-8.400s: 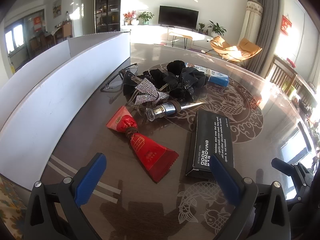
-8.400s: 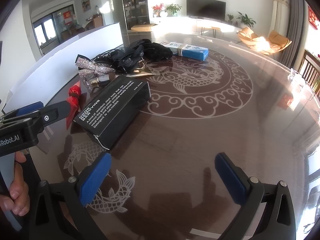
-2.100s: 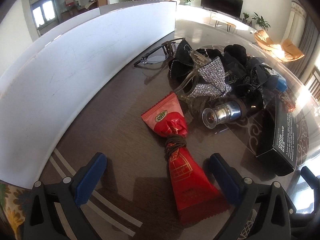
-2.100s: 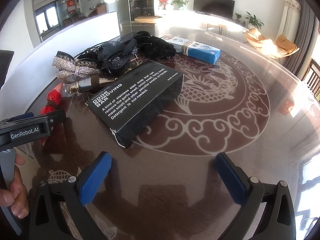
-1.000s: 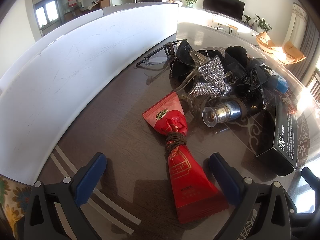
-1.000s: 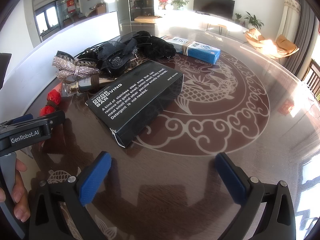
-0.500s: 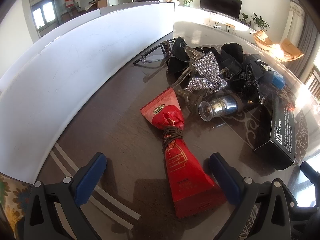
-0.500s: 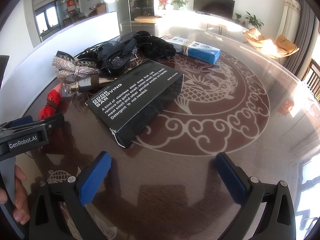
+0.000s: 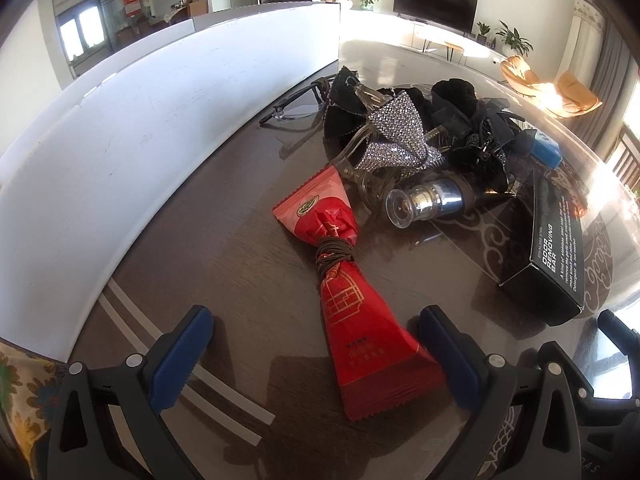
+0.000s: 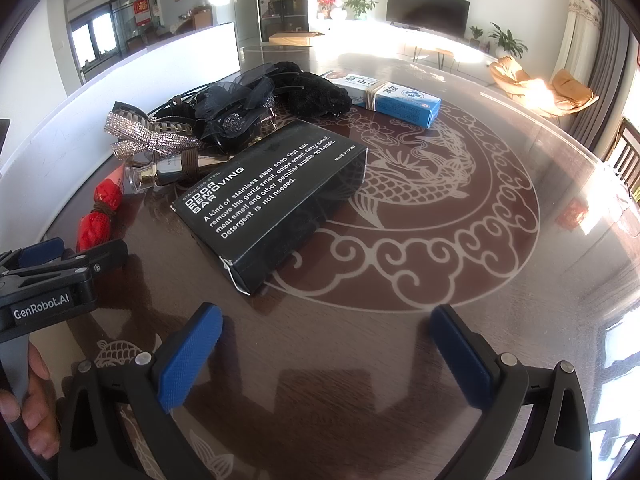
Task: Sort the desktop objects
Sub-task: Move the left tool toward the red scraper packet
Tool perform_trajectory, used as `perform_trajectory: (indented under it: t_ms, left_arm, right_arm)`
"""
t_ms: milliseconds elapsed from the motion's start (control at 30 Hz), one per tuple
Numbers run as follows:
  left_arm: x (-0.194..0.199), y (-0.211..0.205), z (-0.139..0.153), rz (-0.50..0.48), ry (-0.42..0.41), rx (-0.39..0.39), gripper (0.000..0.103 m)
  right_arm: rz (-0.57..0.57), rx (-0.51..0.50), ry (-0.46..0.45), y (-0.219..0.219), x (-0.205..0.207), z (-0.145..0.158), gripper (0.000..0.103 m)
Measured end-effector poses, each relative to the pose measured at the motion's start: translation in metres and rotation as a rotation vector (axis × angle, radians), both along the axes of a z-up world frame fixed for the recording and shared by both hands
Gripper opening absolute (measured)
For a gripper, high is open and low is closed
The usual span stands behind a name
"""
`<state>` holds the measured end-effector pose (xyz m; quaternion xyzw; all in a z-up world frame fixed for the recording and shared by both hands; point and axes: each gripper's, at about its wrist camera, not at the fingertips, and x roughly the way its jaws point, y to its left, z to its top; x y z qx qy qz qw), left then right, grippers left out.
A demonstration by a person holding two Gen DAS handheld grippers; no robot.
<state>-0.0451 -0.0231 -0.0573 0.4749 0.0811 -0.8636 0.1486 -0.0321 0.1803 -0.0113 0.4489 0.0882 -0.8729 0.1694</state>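
A red snack packet (image 9: 352, 304) tied at its waist with a brown band lies on the dark table; its near end reaches between the blue pads of my open left gripper (image 9: 316, 340). Beyond it are a small perfume bottle (image 9: 432, 202), a rhinestone bow clip (image 9: 394, 136) and black hair accessories (image 9: 472, 124). A black "Odor Removing Bar" box (image 10: 276, 196) lies ahead of my open right gripper (image 10: 324, 344), whose fingers hold nothing. The red packet (image 10: 100, 216) shows at the right wrist view's left, behind the left gripper's body. A blue-and-white box (image 10: 396, 98) sits farther back.
A white panel (image 9: 132, 120) curves along the table's left side. Thin-framed glasses (image 9: 296, 102) lie next to it. A hand (image 10: 24, 400) holds the left gripper's handle. The glass-topped round table (image 10: 460, 220) has a dragon pattern, with open surface to the right.
The left gripper has edged a little forward over the red packet's near end. The right gripper and the objects have stayed put.
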Motion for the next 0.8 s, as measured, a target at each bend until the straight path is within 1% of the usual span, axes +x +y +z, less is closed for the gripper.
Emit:
perform_trajectory:
  t_ms: [800]
  left_arm:
    - [0.0024, -0.0008, 0.0009, -0.001, 0.003, 0.0, 0.103]
  right_arm:
    - [0.0, 0.0, 0.0, 0.0001, -0.0001, 0.0002, 0.103]
